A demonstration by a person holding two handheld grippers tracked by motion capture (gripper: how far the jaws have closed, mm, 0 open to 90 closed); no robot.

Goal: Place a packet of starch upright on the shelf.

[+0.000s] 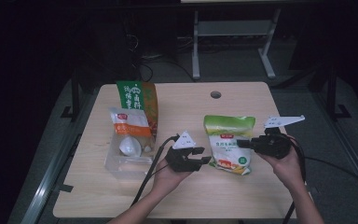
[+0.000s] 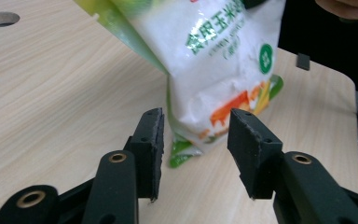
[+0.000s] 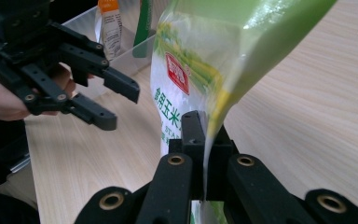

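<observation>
The right hand-held gripper (image 3: 204, 140) is clamped tight on the side edge of the green-and-white corn starch bag (image 1: 228, 144), holding it tilted above the wooden tabletop (image 1: 242, 196), right of centre. The left hand-held gripper (image 2: 196, 140) stands about half open just beside the bag's lower corner, its pads clear of it. A clear plastic bin (image 1: 116, 164) with other packets sits further left
</observation>
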